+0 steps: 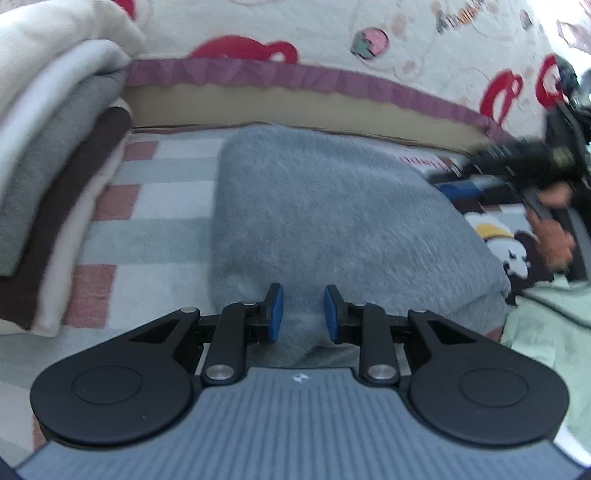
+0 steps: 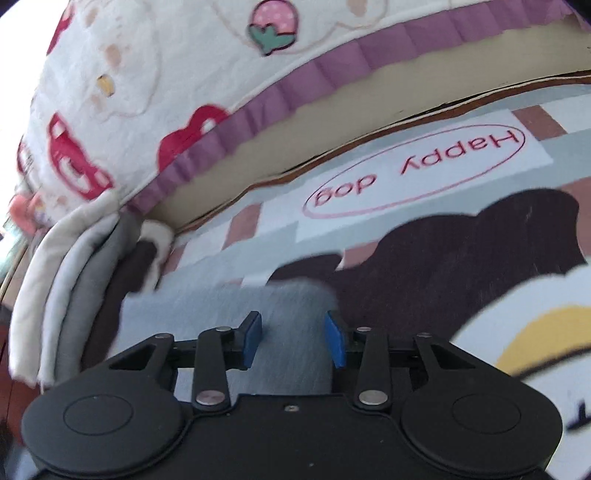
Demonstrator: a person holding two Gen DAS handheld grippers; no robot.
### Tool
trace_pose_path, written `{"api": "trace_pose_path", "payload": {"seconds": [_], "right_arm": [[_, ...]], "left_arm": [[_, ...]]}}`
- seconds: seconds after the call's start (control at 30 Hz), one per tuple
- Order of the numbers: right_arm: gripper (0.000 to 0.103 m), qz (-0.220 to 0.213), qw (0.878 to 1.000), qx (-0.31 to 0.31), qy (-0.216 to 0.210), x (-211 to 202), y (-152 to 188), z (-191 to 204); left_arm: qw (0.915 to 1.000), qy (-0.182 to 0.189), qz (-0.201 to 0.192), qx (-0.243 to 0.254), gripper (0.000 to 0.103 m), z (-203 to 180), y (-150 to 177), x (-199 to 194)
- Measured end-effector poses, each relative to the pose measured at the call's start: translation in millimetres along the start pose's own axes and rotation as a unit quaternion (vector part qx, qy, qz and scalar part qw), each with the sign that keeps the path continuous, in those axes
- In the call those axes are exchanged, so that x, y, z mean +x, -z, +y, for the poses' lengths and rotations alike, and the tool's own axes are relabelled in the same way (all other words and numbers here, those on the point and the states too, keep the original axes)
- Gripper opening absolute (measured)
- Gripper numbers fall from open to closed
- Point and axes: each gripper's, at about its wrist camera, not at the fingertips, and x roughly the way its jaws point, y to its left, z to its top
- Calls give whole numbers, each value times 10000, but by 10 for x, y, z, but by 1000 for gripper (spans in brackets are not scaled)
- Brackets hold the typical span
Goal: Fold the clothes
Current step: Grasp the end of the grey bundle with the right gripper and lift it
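On the checked rug [image 1: 155,192], beside a stack of folded clothes [image 1: 55,155], lies a grey fleece garment [image 1: 332,221], already a neat rectangle. Left gripper [image 1: 303,314] and right gripper [image 2: 293,341] hover over it, jaws parted, gripping nothing. It looks soft, light and floppy; an edge or corner seems best to pinch.

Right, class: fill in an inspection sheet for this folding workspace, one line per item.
Surface: patterned mat, checked, with "Happy dog" print.
Job's things: grey garment folded on the mat; stack of folded clothes at left.
Clutter: mint green cloth at right.
Grippers: left gripper open over the grey garment; right gripper open, empty.
Cables: nothing seen.
Surroundings: cartoon-print quilt with purple trim behind; a hand.
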Motion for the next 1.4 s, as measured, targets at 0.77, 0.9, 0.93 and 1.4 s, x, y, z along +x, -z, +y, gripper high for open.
{"api": "trace_pose_path", "payload": {"seconds": [0.77,0.9,0.93,1.4], "right_arm": [[82,918,9931,504,-536,-286,598,-72],[82,793,9905,924,-638,-169,499,-151],[86,822,9896,980,-651,-105,472,-152],[70,939,9920,-815,220,239,-79,230]], "left_arm": [[9671,996,718,-2229,62,847,128,268],[9419,1429,800,-2931,57,999,233,415],[9434,1466,785,-2869,40,986,226,415],[9951,882,252,-366,60,345,-14,433]]}}
